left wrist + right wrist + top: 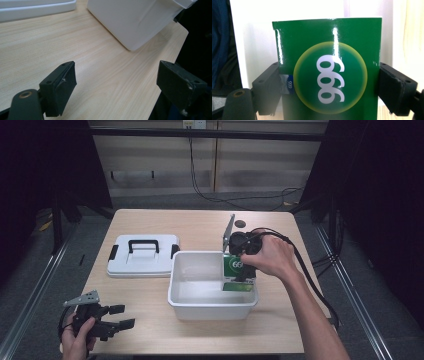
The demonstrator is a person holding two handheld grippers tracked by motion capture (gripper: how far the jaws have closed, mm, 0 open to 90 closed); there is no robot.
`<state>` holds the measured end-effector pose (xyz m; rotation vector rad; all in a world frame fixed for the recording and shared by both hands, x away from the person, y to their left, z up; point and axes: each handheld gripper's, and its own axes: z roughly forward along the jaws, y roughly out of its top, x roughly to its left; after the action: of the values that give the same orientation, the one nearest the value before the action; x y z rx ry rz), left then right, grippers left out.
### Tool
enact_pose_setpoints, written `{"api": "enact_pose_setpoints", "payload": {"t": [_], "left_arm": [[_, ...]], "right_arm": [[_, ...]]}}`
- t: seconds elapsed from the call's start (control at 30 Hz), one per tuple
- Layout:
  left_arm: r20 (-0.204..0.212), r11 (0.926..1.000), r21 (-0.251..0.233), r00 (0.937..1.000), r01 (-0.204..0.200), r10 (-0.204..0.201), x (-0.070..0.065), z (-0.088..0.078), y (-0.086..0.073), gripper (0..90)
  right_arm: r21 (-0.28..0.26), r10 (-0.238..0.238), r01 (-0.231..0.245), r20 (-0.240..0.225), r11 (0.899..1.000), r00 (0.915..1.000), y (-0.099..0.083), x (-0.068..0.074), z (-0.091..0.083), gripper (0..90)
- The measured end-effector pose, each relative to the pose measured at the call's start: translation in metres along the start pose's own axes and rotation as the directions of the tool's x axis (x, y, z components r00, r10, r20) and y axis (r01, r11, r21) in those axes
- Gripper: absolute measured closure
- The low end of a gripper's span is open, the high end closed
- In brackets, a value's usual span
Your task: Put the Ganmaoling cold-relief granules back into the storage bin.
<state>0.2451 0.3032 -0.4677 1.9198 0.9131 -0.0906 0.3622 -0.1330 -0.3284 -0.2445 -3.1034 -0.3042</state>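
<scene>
In the high view your right gripper (243, 265) sits right of centre in the frame, over the right-hand part of the white tub (212, 306), and its jaws are clamped on a green box (237, 270) that stands upright inside the tub against its right wall. Your right gripper view shows the same grip up close: the two black pads press on the box's left and right sides, and the glossy green face with its yellow-ringed circle and white "999" figures (329, 78) fills the middle of the frame, with a small blue label near the left pad. The tub rests on the light wooden table (150, 295), a little right of the table's middle and toward the lower edge of the frame. To its upper left lies the white lid (144, 256) with a black handle and black side clips, flat on the table and just beside the tub's left corner. Your left gripper (122, 316) is in the lower left of the frame, well apart from the tub, held low over the table by your left hand (77, 340); its jaws stand wide apart with nothing between them. In your left gripper view the bare wood shows between the two pads, the tub's outer wall (135, 22) is at the upper right, and the lid's edge runs along the upper left.
</scene>
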Motion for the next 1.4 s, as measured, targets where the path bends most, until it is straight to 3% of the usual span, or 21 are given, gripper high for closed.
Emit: {"api": "enact_pose_setpoints", "payload": {"t": [0.43, 0.6, 0.77, 1.4], "left_arm": [[-0.001, 0.9998, -0.013, 0.9999, -0.016, 0.016, -0.002, -0.001, 0.0, 16.0], [-0.002, 0.9989, -0.03, 0.9993, -0.036, 0.036, -0.003, -0.002, 0.001, 16.0], [0.0, 0.9988, -0.03, 0.9993, -0.039, 0.039, -0.003, -0.002, 0.001, 16.0], [-0.002, 0.9987, -0.042, 0.9996, -0.03, 0.03, -0.002, -0.003, 0.001, 16.0]], "right_arm": [[0.032, 0.005, -0.005, -0.007, 0.999, 1.0, 0.003, -0.004, 0.02, 15.7], [0.069, 0.021, -0.02, -0.02, 0.997, 0.9996, 0.005, -0.005, 0.031, 15.7], [0.102, 0.006, -0.003, -0.027, 0.995, 0.9996, 0.009, -0.006, 0.04, 15.7], [0.124, 0.006, 0.002, -0.06, 0.992, 0.9982, 0.005, -0.01, 0.072, 15.5]]}}
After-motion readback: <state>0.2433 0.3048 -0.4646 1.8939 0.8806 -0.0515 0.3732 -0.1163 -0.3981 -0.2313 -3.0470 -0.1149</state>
